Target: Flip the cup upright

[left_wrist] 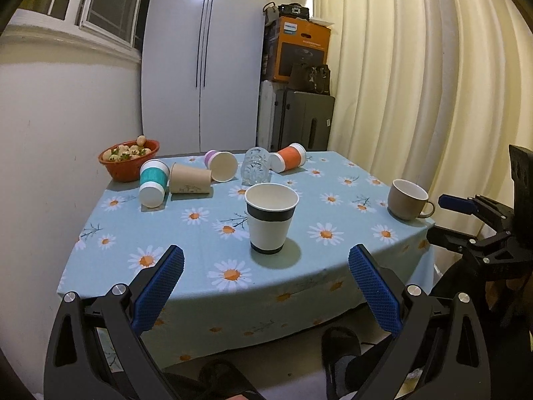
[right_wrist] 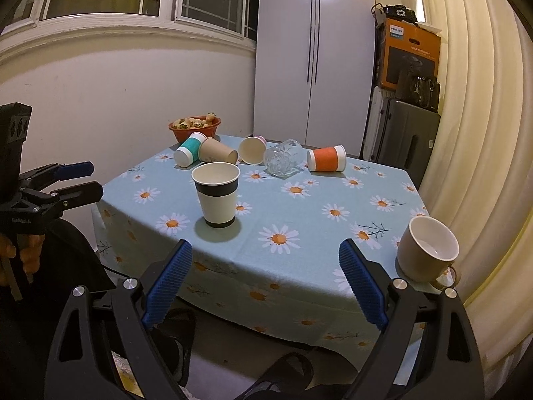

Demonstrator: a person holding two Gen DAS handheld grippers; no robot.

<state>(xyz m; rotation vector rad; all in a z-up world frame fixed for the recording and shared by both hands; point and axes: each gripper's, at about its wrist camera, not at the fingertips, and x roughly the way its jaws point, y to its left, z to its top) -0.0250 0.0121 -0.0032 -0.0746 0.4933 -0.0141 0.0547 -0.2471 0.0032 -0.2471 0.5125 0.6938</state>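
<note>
A white paper cup with a dark band (left_wrist: 270, 217) (right_wrist: 217, 194) stands upright near the table's front. A beige mug (left_wrist: 408, 199) (right_wrist: 427, 249) stands upright at the right edge. At the back, a teal cup (left_wrist: 153, 182) (right_wrist: 190, 149), a brown cup (left_wrist: 190, 178) (right_wrist: 217, 151), a purple-based cup (left_wrist: 222, 165) (right_wrist: 253, 149), a clear glass (left_wrist: 256, 166) (right_wrist: 283, 158) and an orange cup (left_wrist: 288, 157) (right_wrist: 327, 158) lie on their sides. My left gripper (left_wrist: 266, 266) and right gripper (right_wrist: 266, 260) are both open and empty, held before the table's front edge.
An orange bowl of fruit (left_wrist: 129, 160) (right_wrist: 195, 127) sits at the back left corner. The table has a blue daisy cloth (left_wrist: 200, 233) (right_wrist: 299, 213). A wall is left, curtains right, a cabinet and stacked boxes behind.
</note>
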